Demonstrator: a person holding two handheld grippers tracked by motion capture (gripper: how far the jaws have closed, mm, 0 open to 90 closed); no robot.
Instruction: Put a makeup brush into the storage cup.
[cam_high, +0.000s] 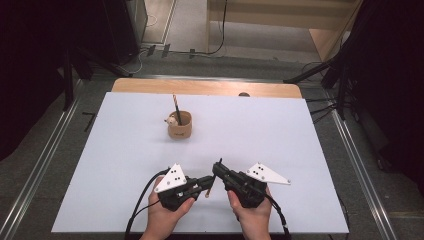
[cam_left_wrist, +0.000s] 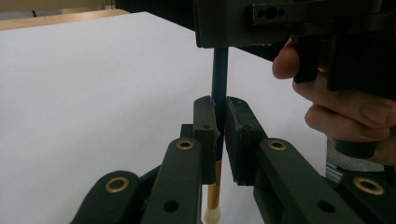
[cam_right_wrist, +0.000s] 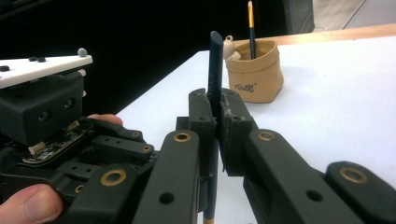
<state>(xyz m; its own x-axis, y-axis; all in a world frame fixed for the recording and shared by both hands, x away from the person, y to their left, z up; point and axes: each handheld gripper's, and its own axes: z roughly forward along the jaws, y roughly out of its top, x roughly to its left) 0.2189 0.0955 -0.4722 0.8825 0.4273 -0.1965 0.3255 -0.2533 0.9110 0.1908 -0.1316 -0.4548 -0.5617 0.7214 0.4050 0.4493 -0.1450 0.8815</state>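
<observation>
Right now both grippers are clamped on one dark pencil (cam_high: 210, 184), held just above the near part of the white table (cam_high: 125, 165): the left gripper (cam_high: 204, 186) pinches it toward the end with the gold ferrule and pale eraser, which hangs below its jaws in the left gripper view, and the right gripper (cam_high: 218, 170) squeezes the dark shaft farther along, its tip standing up past the jaws in the right gripper view. With two firm holds on one thin stick, the main danger, as I judge it, is that the hands pull or twist against each other; the pencil could then bend, snap, or skid through one pair of pads and end up crooked. If one gripper lets go while the other's hold is off-centre, the pencil may swing and drop onto the table, perhaps rolling toward the near edge. Farther back, well apart from the hands, stands a small tan pen holder (cam_high: 180, 126) with another pencil (cam_high: 176, 107) upright in it and a little pale figure at its rim. A carry that arrives tilted could knock that pencil or tip the light holder.
</observation>
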